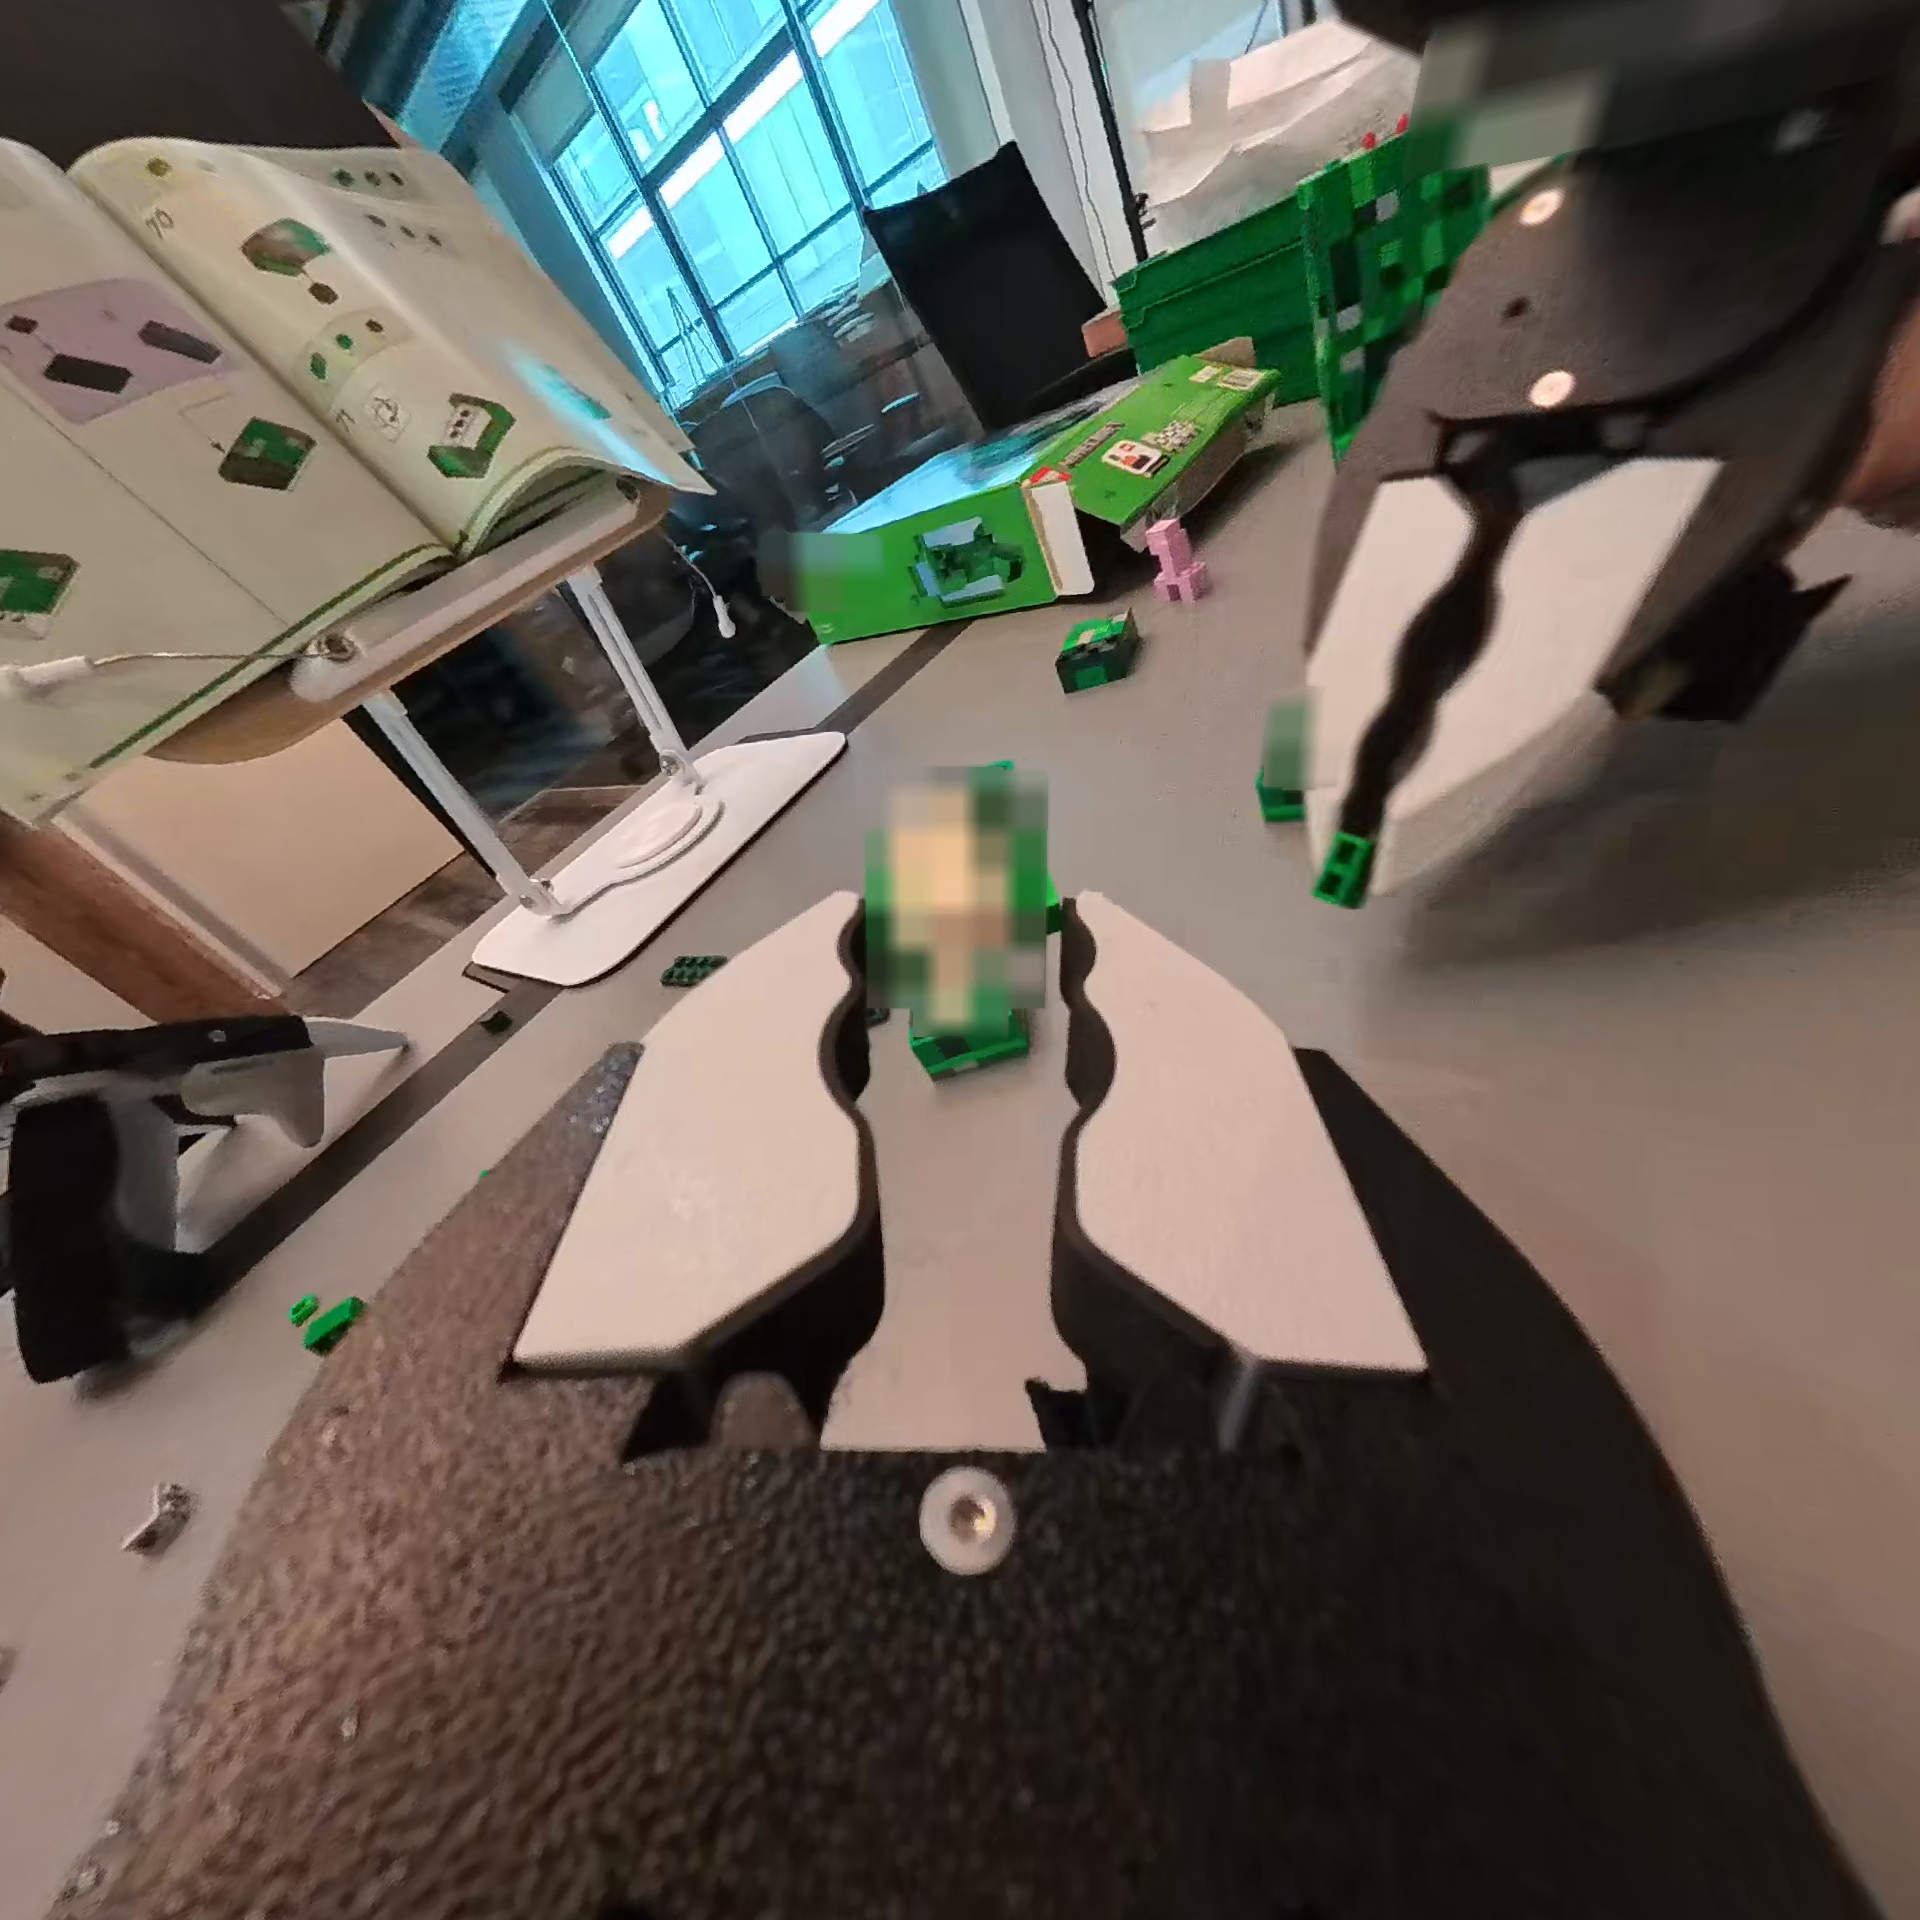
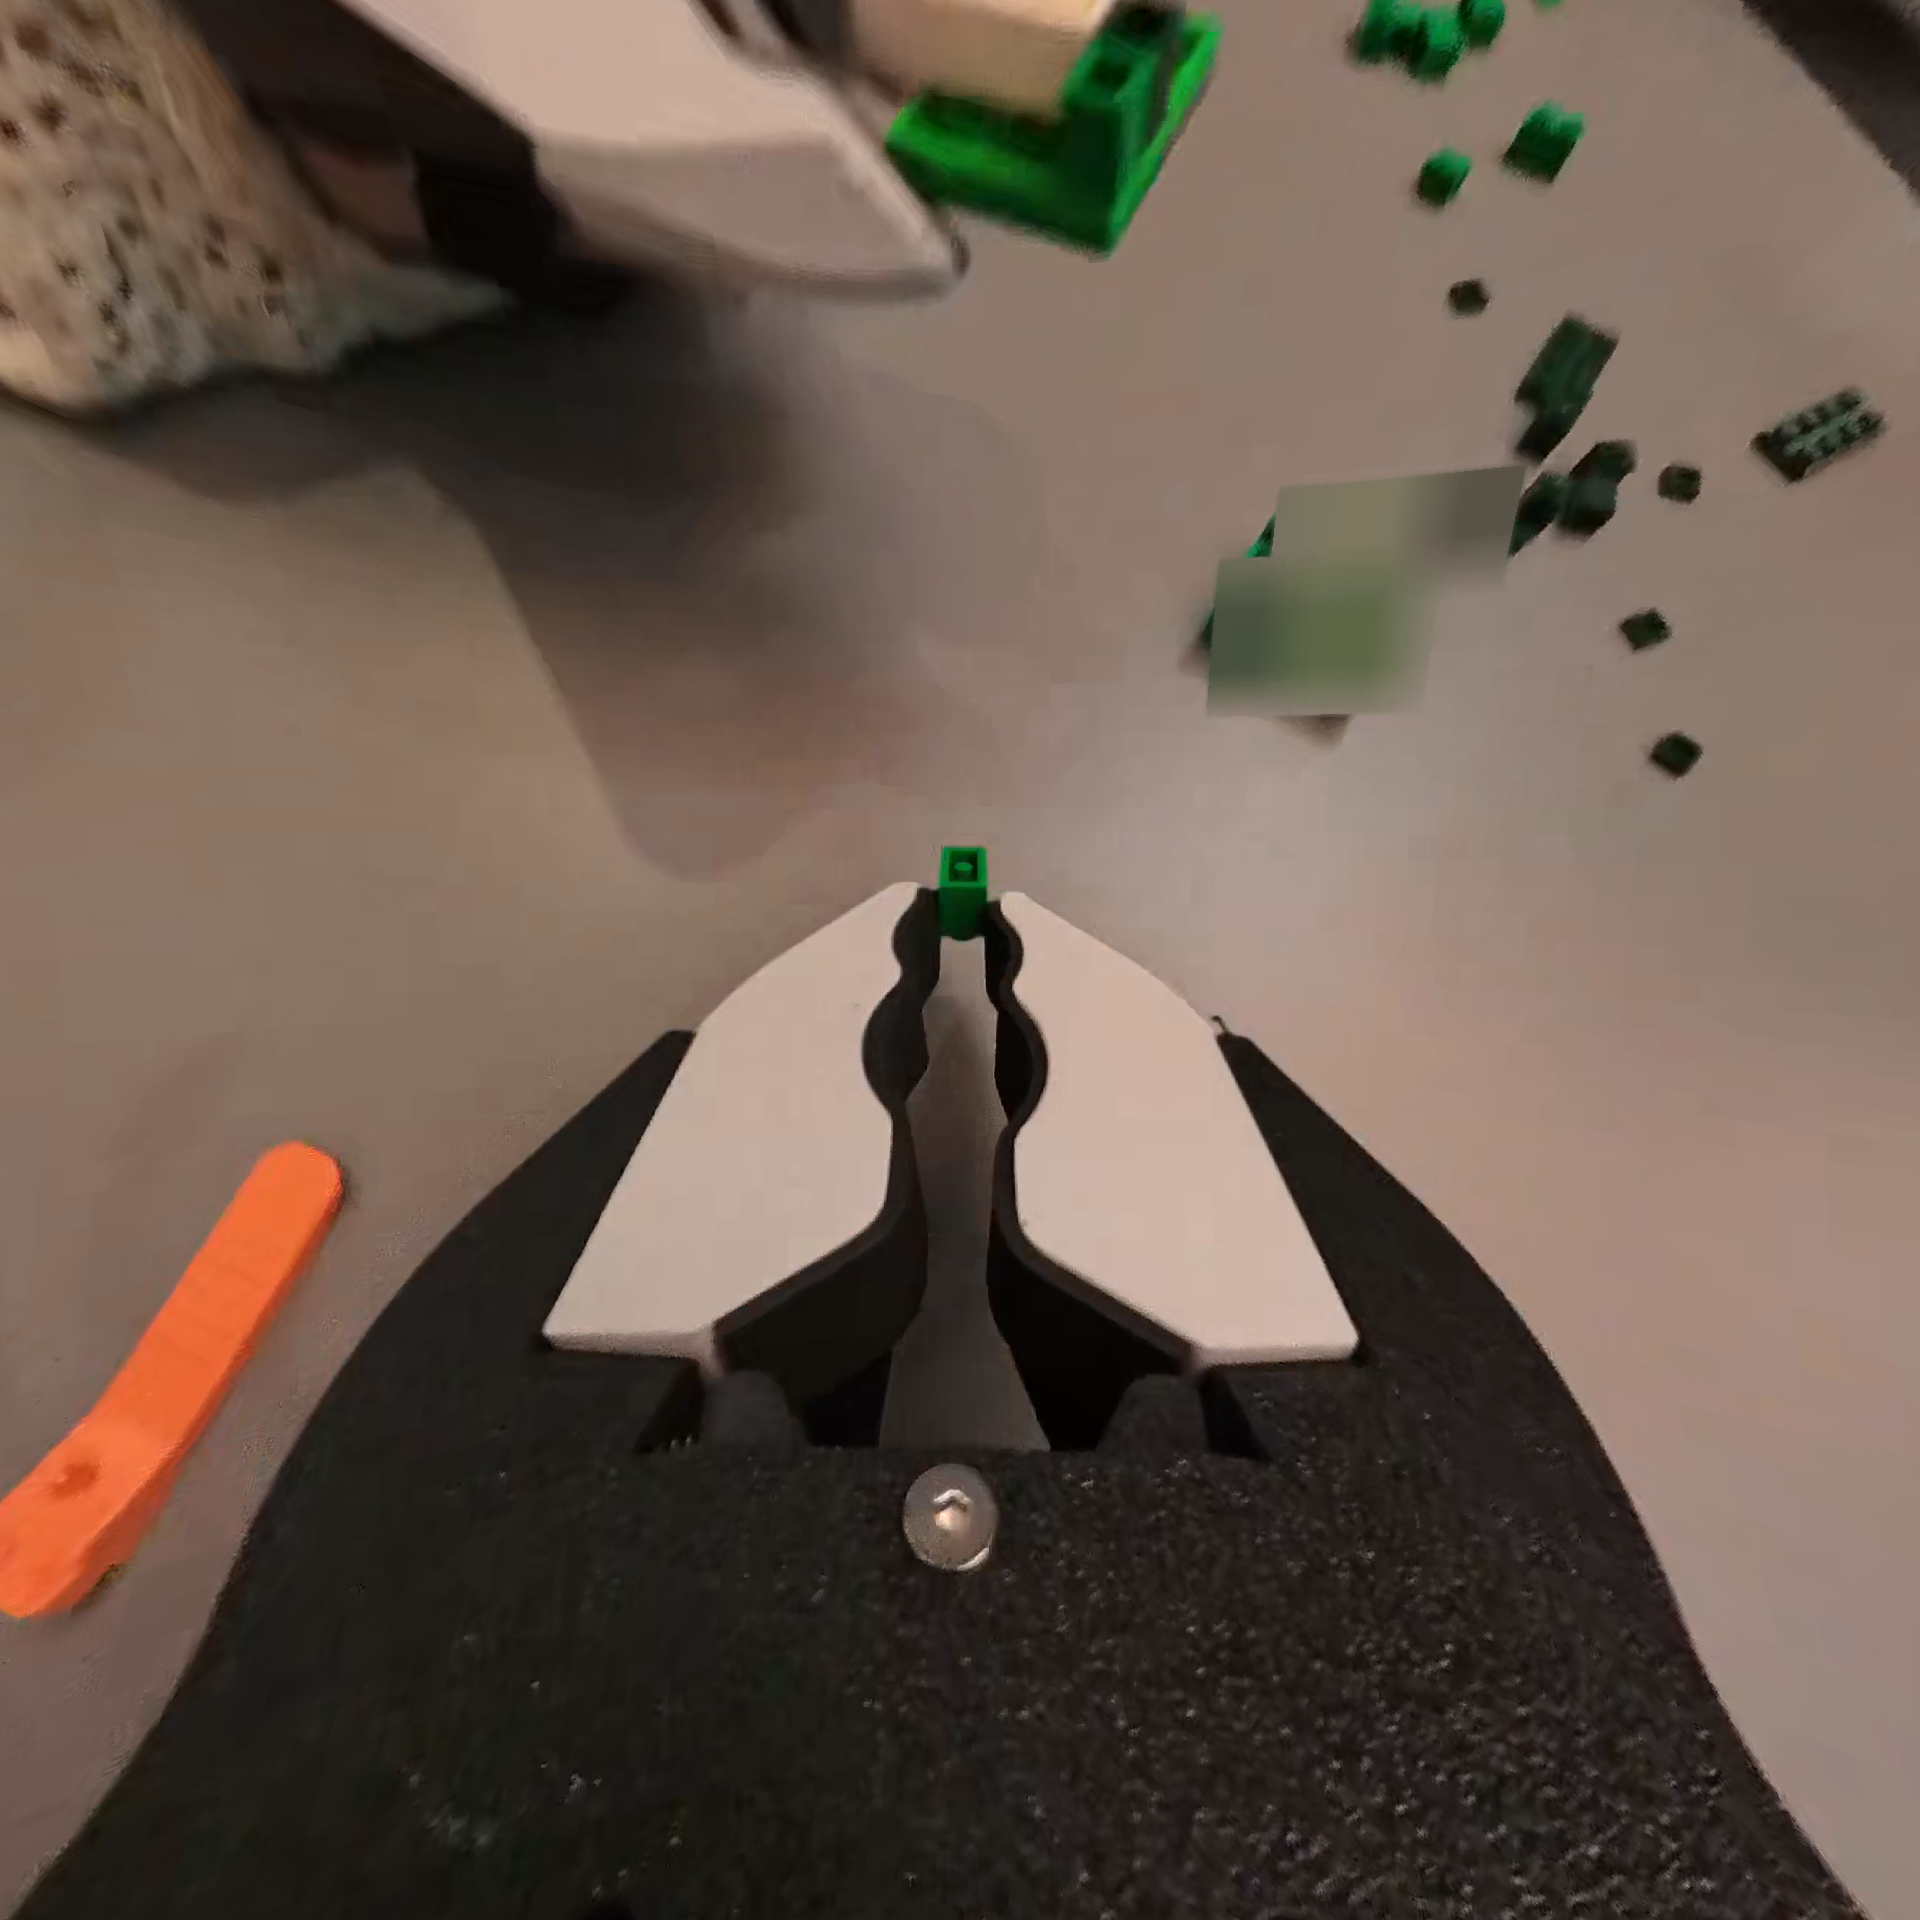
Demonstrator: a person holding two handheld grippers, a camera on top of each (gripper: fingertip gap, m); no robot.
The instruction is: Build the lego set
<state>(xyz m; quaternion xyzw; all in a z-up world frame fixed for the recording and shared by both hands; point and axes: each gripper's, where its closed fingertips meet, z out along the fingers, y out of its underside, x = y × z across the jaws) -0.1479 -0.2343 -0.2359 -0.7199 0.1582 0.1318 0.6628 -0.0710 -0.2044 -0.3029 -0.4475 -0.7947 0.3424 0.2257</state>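
My left gripper (image 1: 961,920) is closed around a green lego sub-build (image 1: 971,1044), partly under a mosaic patch, low over the grey table (image 1: 1558,1143). The right wrist view shows the same sub-build (image 2: 1049,156) at the top, by a left finger (image 2: 727,156). My right gripper (image 2: 961,909) is shut on a small bright green 1x1 brick (image 2: 962,883) that sticks out past its fingertips. In the left wrist view the right gripper (image 1: 1351,842) hangs up and to the right of the sub-build, with the brick (image 1: 1345,868) at its tip, apart from the sub-build.
An open instruction book (image 1: 260,416) on a white stand is at the left. A green box (image 1: 987,540), a pink figure (image 1: 1174,561), a small green block (image 1: 1096,649) and a tall green build (image 1: 1382,281) are behind. Several loose green pieces (image 2: 1558,384) and an orange separator (image 2: 177,1371) lie on the table.
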